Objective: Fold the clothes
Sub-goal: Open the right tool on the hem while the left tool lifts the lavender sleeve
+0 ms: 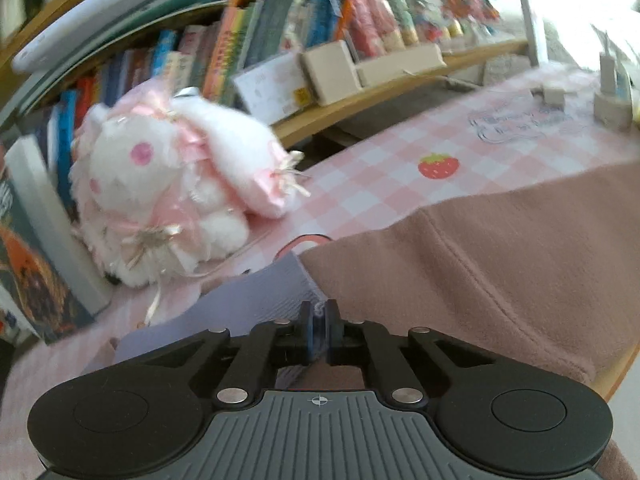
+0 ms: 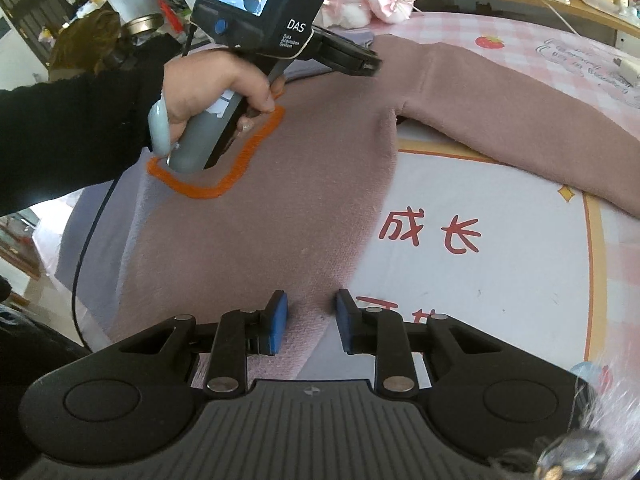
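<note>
While the dusty-pink knitted sweater (image 2: 260, 220) lies spread on the pink checked tablecloth (image 2: 540, 40), one sleeve (image 2: 520, 128) stretched out, folding looks unfinished. The left gripper (image 1: 319, 320) pinches its lilac edge (image 1: 256, 300); the right gripper (image 2: 311, 320) hovers parted over the hem.

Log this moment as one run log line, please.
left gripper: shut on sweater edge | right gripper: open over hem | sleeve: spread out, unfolded
</note>
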Available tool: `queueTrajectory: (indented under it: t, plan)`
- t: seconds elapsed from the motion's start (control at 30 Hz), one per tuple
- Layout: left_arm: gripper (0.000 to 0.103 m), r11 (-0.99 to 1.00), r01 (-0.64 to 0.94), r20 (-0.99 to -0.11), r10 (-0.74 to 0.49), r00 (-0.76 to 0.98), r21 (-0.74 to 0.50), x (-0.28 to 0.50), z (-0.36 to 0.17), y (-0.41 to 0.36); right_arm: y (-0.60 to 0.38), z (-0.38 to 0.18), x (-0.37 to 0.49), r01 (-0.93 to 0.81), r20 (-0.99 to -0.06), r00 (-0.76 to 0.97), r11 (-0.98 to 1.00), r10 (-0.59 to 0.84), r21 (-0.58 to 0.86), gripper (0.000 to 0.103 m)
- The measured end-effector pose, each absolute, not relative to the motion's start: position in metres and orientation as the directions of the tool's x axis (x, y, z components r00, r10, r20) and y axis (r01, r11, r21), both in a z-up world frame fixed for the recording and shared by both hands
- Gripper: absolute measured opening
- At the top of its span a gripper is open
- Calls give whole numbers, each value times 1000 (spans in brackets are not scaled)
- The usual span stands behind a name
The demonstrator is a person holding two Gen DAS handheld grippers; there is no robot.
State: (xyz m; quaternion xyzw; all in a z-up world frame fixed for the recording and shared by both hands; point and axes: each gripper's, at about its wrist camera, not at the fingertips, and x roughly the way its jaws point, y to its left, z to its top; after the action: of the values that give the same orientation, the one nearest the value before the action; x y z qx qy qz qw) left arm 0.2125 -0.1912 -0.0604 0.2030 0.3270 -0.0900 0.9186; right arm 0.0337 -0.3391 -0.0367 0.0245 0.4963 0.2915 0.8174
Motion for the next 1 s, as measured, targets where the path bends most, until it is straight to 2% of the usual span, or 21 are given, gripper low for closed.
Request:
queueTrajectory:
  t: [0.2, 0.33, 0.5, 0.73, 0.97, 1.0]
  plan:
    - [4, 982, 95, -536, 6, 844, 162, 186, -7, -95, -330, -36, 27, -408, -812, 384, 870, 439, 277, 24]
    - [4, 993, -91, -472, 119, 873, 81, 152, 35, 10, -321, -37, 22, -373, -824, 417, 899, 383, 228, 24]
    - [4, 953, -297, -435, 293, 852, 60, 105, 67, 135, -310, -37, 19, -322, -834, 451, 930, 317, 179, 24]
    - [4, 898, -423, -474, 425, 771, 117, 70, 67, 248, -297, -37, 15, -225, -840, 494, 966, 223, 124, 25]
    - [5, 914, -381, -544, 392, 742, 138, 63, 27, 287, -297, -37, -1, -30, -835, 526, 985, 160, 170, 25]
    - [7, 916, -375, -552, 389, 738, 144, 63, 23, 288, -298, -37, -5, -7, -835, 529, 984, 155, 179, 25]
